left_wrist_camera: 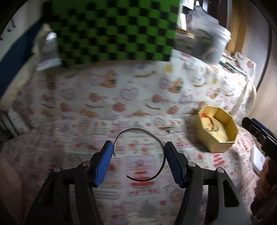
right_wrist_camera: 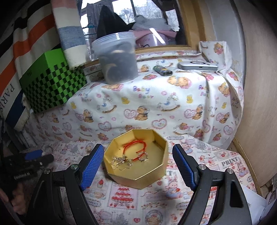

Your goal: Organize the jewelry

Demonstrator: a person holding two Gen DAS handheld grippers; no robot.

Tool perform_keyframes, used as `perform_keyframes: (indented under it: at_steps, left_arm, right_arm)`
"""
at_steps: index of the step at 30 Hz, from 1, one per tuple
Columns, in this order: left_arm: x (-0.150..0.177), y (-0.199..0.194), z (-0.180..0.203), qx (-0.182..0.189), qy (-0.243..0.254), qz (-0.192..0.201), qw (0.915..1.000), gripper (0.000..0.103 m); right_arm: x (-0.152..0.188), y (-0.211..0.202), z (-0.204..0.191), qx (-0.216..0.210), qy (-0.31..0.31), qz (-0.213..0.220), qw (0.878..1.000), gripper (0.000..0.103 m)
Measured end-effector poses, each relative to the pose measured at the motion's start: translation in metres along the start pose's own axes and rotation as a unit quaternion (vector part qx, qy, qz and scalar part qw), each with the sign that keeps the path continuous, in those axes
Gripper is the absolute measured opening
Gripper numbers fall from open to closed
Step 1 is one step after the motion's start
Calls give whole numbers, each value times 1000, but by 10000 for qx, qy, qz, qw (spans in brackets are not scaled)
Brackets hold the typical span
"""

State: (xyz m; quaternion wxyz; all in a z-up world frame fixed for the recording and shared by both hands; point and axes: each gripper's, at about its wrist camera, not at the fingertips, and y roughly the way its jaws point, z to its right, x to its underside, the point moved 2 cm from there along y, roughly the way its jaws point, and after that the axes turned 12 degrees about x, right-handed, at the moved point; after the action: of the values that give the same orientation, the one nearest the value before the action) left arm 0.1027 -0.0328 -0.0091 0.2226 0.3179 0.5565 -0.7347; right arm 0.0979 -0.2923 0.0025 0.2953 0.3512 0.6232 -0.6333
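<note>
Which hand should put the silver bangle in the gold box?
Probably the left. The left gripper already holds the silver bangle between its blue pads, and the gold box sits just to its right. The right gripper is open and holds nothing, straddling the box, so it could steady it.

Left wrist view heavily motion-blurred, green-and-black checkered box beyond the tool smeared, right wrist view sharp, soft daylight from bright window far ahead, fisheye bending, dark vignetted corners
</note>
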Motion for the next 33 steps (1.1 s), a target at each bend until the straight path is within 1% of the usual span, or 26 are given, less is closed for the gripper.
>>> perform_keyframes:
  at_steps: [2, 8, 10, 12, 15, 19, 20, 23, 24, 26, 27, 29, 33]
  left_arm:
    - [1, -9, -7, -141, 12, 102, 9998, 61]
    - [-3, -25, -21, -260, -144, 414, 9987, 61]
    - [-4, -33, -24, -230, -212, 532, 9981, 61]
    - [-5, -36, -24, -186, -262, 620, 9976, 61]
    - [-7, -38, -28, -225, -334, 673, 9969, 61]
    - [-7, -33, -38, -294, -487, 613, 9965, 61]
    - [-7, -31, -41, -316, -524, 589, 9964, 61]
    - [-5, -24, -51, -435, -618, 493, 9959, 61]
    - [-4, -22, -53, -470, -641, 445, 9958, 61]
    - [-2, -17, -55, -528, -646, 361, 9959, 61]
    - [-2, -16, -56, -544, -639, 348, 9959, 61]
    - [-1, -13, -56, -549, -635, 311, 9960, 61]
    - [2, -10, -56, -550, -715, 266, 9956, 61]
  right_arm:
    - [2, -5, -9, 25, -176, 91, 9998, 83]
    - [8, -21, -38, -166, -633, 288, 9974, 83]
    - [9, -26, -49, -239, -808, 338, 9959, 83]
    - [8, -28, -62, -364, -1051, 224, 9935, 83]
    - [5, -26, -76, -614, -1127, -94, 9917, 83]
    - [4, -16, -98, -919, -1206, -515, 9871, 74]
    - [5, -12, -104, -967, -1218, -608, 9860, 68]
    - [6, 3, -123, -1065, -1334, -854, 9816, 59]
    - [8, 11, -129, -1017, -1374, -931, 9809, 58]
    - [10, 22, -134, -991, -1301, -1044, 9810, 49]
    - [12, 29, -136, -1008, -1245, -1141, 9805, 46]
    - [18, 42, -144, -969, -1324, -1279, 9781, 39]
    - [30, 60, -157, -682, -1653, -1318, 9750, 36]
